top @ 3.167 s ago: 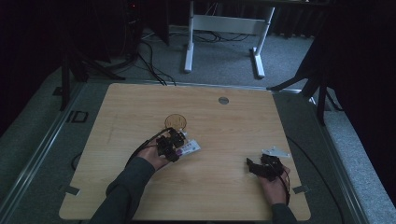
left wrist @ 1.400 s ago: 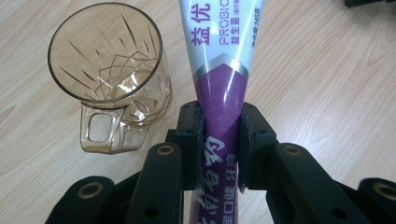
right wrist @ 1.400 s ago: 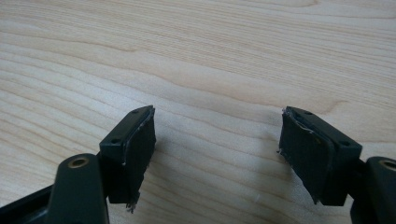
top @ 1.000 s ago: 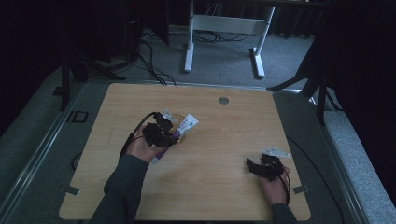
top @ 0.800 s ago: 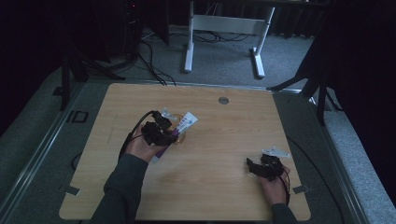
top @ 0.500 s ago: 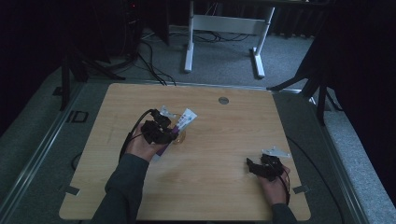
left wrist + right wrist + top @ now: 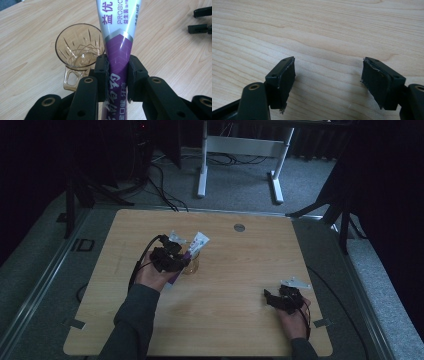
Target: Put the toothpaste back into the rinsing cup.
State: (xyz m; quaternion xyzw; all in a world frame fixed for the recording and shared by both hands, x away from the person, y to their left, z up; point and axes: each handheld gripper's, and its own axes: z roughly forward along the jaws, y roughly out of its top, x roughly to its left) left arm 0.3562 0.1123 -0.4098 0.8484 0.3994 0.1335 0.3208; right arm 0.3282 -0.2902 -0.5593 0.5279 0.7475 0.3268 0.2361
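Toothpaste tube [image 7: 117, 37], purple-white, "PROBIO" lettering, between left gripper [image 7: 117, 80] pads.

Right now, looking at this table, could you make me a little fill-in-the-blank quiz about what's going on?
1. The left tongs are shut on a purple and white ____.
2. Beside the tube stands an amber glass ____ with a handle.
3. The right tongs are ____, with nothing between them.
4. The mug stands on a ____ table.

Missing words: tube; mug; open; wooden
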